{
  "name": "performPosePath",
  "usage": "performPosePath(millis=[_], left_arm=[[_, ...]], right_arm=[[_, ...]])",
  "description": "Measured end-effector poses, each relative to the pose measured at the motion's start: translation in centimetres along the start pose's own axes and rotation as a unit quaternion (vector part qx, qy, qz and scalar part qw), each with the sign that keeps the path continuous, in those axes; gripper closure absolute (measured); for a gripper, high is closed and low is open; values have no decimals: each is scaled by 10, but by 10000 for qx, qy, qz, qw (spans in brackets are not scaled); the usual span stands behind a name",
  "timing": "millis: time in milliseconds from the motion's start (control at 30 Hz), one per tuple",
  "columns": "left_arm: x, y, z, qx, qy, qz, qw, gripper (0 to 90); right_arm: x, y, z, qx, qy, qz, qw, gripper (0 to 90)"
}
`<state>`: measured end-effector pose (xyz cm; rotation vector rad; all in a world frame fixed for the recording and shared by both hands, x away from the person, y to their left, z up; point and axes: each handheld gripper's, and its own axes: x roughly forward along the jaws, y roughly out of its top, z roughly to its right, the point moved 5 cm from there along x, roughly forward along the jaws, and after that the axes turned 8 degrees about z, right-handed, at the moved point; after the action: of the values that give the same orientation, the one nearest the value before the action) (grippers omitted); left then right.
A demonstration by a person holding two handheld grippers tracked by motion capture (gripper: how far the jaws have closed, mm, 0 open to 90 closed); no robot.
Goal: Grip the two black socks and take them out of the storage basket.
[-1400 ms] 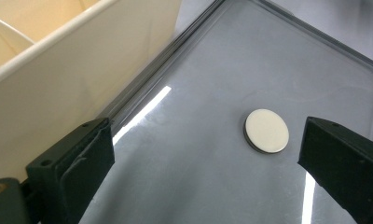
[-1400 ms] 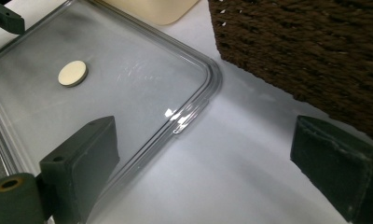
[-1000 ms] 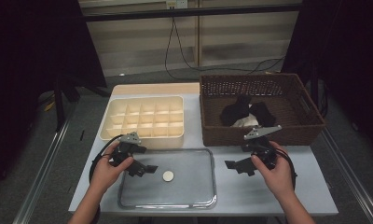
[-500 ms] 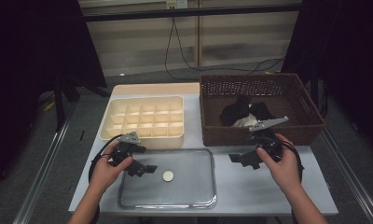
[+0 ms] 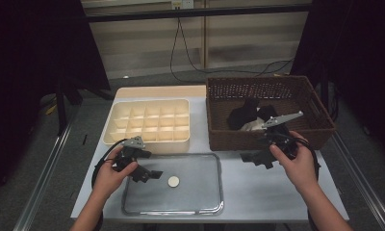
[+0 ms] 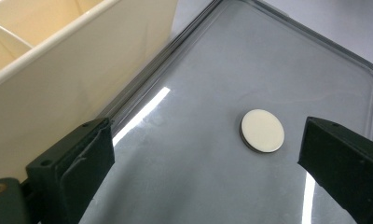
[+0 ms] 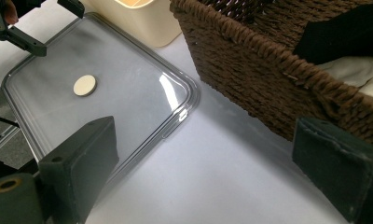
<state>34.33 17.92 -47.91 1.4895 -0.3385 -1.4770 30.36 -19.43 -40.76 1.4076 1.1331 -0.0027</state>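
High view: left claw (image 5: pixel 149 174) held over near-left part of clear tray (image 5: pixel 210 209), jaws apart, small pale disc (image 5: pixel 173 181) just right of it on tray floor; right claw (image 5: pixel 252 159) low over white worktop (image 5: pixel 267 192), just near of brown wicker basket (image 5: pixel 277 139), jaws apart

Left gripper view: left claw (image 6: pixel 212 158) wide open, disc (image 6: pixel 262 131) lying flat between jaw tips, untouched; cream compartment box (image 6: pixel 72 70) at left

Right gripper view: right claw (image 7: pixel 208 177) open and empty above worktop (image 7: pixel 212 172), tray corner (image 7: pixel 189 100) and basket wall (image 7: pixel 250 70) beyond
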Motion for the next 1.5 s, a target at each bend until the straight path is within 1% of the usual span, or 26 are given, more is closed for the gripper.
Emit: performPosePath(millis=[100,200,367,433,467,567,633,733,800,833,900,1067,1100,1133,1267,1367,1433,1500], left_arm=[[1,0,0,-29,-13,18,10000,31],[0,-1,0,-27,-7,-8,10000,31],[0,-1,-1,-13,9,-9,10000,31],[0,-1,-1,9,-10,-39,10000,31],[0,-1,-1,2,-21,-13,10000,31],[1,-1,-1,-20,-32,18,10000,31],[0,-1,-1,-26,-13,28,10000,31],[0,-1,-1,-16,-19,-1,10000,31],[0,-1,-1,-12,-14,-19,10000,31],[-1,-1,0,-18,-33,-26,10000,31],[-1,-1,-1,0,-6,-25,10000,31],[0,-1,-1,-49,-17,-3,10000,31],[0,-1,-2,-27,-7,-30,10000,31],[0,-1,-2,-36,-13,7,10000,31],[0,-1,-2,-22,1,-24,10000,31],[0,-1,-2,-28,-20,7,10000,31],[0,-1,-2,-19,-18,-7,10000,31],[0,-1,-2,-20,-13,-5,10000,31]], right_arm=[[-3,5,1,-23,-53,-29,10000,67],[-4,9,3,-12,-5,-9,10000,66],[-6,17,7,-13,-96,-75,9999,66],[-5,21,12,4,-61,-44,10000,65],[-5,21,12,4,-61,-44,10000,65],[-5,24,17,54,-136,-40,9999,65],[-5,25,21,107,-116,-34,9999,65],[-5,29,27,149,-185,-28,9997,65],[-6,32,32,155,-222,-26,9996,65],[-7,34,35,161,-256,-24,9995,65],[-8,37,40,147,-356,-57,9992,65],[-8,41,52,181,-474,-90,9987,66],[-7,41,54,190,-483,-92,9986,66],[-7,42,56,193,-503,-83,9985,66],[-5,44,65,289,-559,-92,9980,67],[-3,46,72,378,-619,-105,9973,68],[-2,48,76,460,-611,-84,9970,69],[-1,50,80,486,-652,-83,9967,72]])
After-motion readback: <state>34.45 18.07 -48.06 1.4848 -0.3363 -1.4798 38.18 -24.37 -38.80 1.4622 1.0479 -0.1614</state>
